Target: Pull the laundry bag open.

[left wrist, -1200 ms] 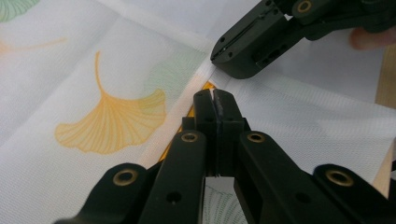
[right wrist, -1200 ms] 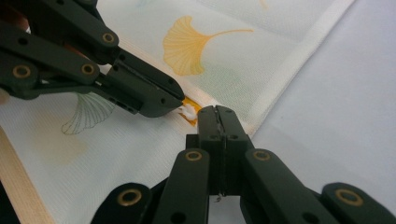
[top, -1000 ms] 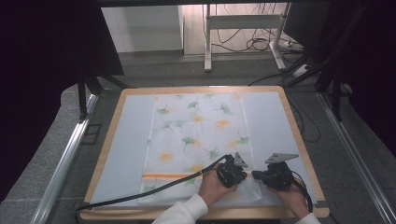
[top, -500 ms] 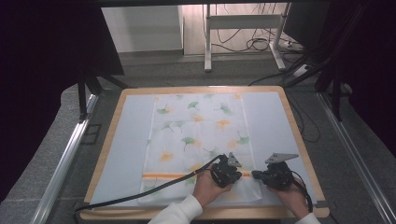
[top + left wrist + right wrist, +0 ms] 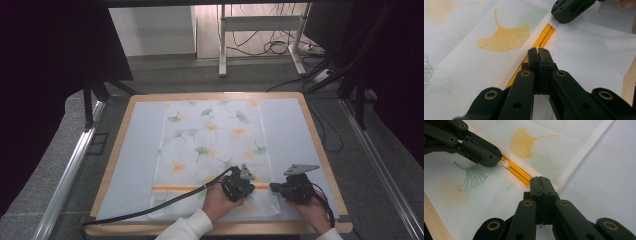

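Note:
A white cloth (image 5: 215, 145) printed with green and orange ginkgo leaves lies flat on the board, with an orange stripe (image 5: 180, 188) across its near end. My left gripper (image 5: 247, 189) is shut on the cloth at that stripe (image 5: 544, 37). In the right gripper view a small white tuft of cloth sits in the tip of the left gripper (image 5: 499, 160). My right gripper (image 5: 273, 187) is shut on the cloth's right hem where the stripe (image 5: 517, 172) ends. Both grippers lie low on the cloth, their tips a short way apart.
The cloth rests on a pale sheet (image 5: 135, 150) covering a wood-rimmed board (image 5: 114, 150). The board's near wooden edge (image 5: 435, 220) runs close behind both hands. A black cable (image 5: 150, 210) trails left from the left gripper. Dark frame posts and floor cables stand beyond the board.
The left gripper has shifted slightly to the left along the stripe. The right gripper has stayed in place.

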`<state>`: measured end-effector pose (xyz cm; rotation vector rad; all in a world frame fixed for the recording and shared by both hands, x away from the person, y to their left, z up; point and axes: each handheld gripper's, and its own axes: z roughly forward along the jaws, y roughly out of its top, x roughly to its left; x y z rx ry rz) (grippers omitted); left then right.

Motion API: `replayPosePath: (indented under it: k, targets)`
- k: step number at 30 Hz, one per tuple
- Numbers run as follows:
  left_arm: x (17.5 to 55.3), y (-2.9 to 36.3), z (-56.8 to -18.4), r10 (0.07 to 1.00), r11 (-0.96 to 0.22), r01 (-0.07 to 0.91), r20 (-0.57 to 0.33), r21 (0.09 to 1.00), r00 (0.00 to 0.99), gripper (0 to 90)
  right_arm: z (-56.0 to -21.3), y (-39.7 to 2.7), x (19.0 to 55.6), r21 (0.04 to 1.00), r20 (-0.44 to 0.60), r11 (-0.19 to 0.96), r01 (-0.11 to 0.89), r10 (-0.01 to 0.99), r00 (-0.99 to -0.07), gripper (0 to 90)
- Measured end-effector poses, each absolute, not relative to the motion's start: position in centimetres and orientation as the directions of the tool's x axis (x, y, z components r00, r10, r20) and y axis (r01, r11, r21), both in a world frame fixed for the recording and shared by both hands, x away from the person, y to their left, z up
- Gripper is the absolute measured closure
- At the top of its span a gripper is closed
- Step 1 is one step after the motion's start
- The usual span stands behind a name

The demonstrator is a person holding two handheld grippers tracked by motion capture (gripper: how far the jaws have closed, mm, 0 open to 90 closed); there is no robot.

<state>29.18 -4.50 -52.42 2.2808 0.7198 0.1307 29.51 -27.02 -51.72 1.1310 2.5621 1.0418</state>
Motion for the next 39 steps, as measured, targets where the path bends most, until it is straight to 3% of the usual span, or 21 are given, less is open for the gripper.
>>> replayPosePath:
  k: [5,11,26,30,39]
  targets:
    - [29.6,-3.6,-52.6,0.541,-0.544,0.494,-0.166,0.678,0.824,90.0,-51.7,-27.0,29.5,0.654,0.132,0.473,0.591,0.698,-0.704,89.5]
    - [29.2,-3.6,-52.4,0.543,-0.567,0.469,-0.121,0.677,0.831,90.0,-51.7,-27.1,29.5,0.652,0.137,0.472,0.594,0.697,-0.704,89.5]
    - [29.2,-3.2,-52.5,0.545,-0.568,0.47,-0.119,0.676,0.83,90.0,-51.8,-27.1,29.5,0.654,0.136,0.471,0.592,0.697,-0.704,89.4]
    - [29.4,-2.4,-52.7,0.553,-0.544,0.494,-0.154,0.678,0.819,90.0,-51.8,-27.1,29.5,0.654,0.138,0.47,0.593,0.696,-0.704,89.5]
    - [29.1,-1.9,-52.5,0.561,-0.564,0.475,-0.109,0.675,0.821,90.0,-51.8,-27.0,29.5,0.656,0.131,0.47,0.59,0.699,-0.703,89.5]
